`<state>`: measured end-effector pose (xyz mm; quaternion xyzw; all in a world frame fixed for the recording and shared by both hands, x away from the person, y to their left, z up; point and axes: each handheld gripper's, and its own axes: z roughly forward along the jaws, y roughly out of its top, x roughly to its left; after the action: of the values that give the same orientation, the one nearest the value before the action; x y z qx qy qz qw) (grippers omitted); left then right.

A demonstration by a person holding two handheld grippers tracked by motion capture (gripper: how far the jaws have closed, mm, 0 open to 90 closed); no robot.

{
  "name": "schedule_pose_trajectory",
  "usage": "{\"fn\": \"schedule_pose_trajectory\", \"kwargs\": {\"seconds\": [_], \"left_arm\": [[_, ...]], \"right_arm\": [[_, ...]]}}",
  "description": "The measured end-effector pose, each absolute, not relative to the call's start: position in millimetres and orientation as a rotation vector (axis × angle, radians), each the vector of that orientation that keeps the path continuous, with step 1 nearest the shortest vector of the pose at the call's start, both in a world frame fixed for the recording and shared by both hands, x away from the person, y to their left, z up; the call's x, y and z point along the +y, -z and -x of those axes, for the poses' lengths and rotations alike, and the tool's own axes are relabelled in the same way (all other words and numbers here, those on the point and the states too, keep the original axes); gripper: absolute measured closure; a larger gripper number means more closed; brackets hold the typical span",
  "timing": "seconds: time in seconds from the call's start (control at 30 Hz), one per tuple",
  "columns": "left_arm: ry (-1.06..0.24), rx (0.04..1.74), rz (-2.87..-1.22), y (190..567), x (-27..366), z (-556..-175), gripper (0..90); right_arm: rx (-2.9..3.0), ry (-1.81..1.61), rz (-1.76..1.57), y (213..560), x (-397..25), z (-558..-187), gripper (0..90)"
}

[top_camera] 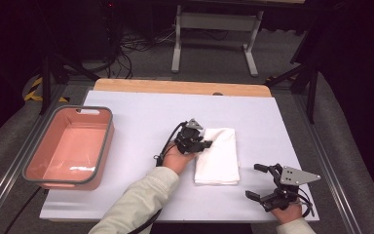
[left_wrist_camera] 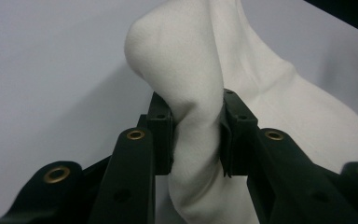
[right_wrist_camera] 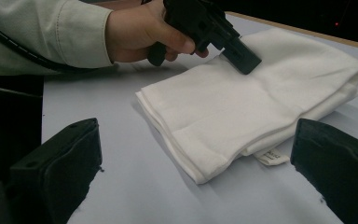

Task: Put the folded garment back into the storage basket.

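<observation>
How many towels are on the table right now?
1: the folded white towel lies mid-table, right of the pink bin, its edge pinched by the left gripper.

I read this as a lab or recording studio, not a home. My bench (top_camera: pixel 141 105) is a wooden top under a white sheet, ringed by grey carpet. At twelve o'clock stands a metal desk frame (top_camera: pixel 214 29) with loose cables (top_camera: pixel 126 53) at eleven; black stand legs (top_camera: pixel 61 68) and hazard tape (top_camera: pixel 34 90) sit at ten.
</observation>
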<state>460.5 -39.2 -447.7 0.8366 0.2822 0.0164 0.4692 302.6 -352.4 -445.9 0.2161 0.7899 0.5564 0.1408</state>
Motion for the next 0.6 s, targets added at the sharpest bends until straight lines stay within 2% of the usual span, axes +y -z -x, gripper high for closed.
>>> {"fn": "schedule_pose_trajectory", "kwargs": {"seconds": [0.6], "left_arm": [[-0.111, 0.532, -1.954, 406, -28, -440, 70.5]], "right_arm": [[2.277, -1.609, -0.622, 446, -352, -302, 2.3]]}}
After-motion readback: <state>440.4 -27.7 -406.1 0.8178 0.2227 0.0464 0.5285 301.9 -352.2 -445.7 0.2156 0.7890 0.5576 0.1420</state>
